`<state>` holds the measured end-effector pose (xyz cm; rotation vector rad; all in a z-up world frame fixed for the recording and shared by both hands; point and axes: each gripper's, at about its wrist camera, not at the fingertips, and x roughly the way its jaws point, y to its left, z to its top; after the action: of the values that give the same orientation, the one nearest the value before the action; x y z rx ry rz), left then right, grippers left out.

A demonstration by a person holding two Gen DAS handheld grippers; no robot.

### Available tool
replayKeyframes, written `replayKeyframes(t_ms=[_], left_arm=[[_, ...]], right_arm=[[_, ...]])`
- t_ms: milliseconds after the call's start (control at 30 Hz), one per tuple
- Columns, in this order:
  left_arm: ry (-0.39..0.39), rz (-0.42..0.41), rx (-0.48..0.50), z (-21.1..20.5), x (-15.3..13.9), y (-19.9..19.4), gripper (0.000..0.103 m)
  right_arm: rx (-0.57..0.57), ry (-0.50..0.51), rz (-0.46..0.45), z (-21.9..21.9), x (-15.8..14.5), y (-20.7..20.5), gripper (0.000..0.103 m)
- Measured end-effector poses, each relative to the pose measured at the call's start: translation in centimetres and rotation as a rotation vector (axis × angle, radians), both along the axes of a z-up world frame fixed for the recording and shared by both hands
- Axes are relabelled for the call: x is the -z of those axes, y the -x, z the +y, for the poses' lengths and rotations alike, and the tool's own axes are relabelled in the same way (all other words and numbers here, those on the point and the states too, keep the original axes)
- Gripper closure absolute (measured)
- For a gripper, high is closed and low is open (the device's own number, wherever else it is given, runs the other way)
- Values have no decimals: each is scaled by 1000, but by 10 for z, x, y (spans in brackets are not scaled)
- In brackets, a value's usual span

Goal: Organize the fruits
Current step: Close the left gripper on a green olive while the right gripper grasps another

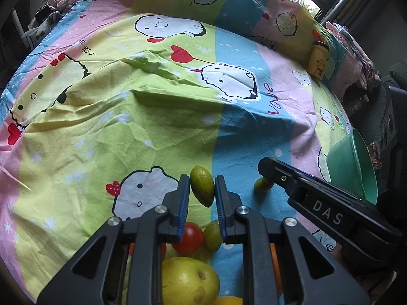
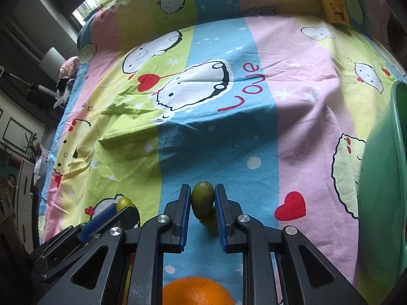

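Observation:
My left gripper (image 1: 202,190) is shut on a small green oval fruit (image 1: 202,188), held over the patterned sheet. Below it lie a red tomato (image 1: 190,237), another small green fruit (image 1: 212,236), a yellow pear (image 1: 189,280) and a bit of an orange. My right gripper (image 2: 202,200) is shut on a second small green fruit (image 2: 202,198); from the left wrist view it shows as a black arm (image 1: 318,198) with that fruit (image 1: 262,185) at its tip. An orange (image 2: 198,291) lies under the right gripper. The left gripper's fruit (image 2: 124,203) shows at lower left.
A green plastic bowl (image 2: 384,178) stands at the right edge of the bed, also in the left wrist view (image 1: 353,167). A yellow bear-print cup (image 1: 318,62) stands at the far right by the raised pillow edge. The bedsheet (image 1: 127,101) is wrinkled.

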<state>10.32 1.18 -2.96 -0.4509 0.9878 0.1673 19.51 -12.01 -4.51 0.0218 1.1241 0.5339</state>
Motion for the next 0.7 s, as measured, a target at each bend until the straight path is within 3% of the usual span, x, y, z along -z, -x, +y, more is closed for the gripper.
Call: replayKeyframes(t_ms=[700], left_arm=[[-47, -136, 17, -20, -36, 16, 83]], right_arm=[[48, -163, -81, -37, -43, 18, 82]])
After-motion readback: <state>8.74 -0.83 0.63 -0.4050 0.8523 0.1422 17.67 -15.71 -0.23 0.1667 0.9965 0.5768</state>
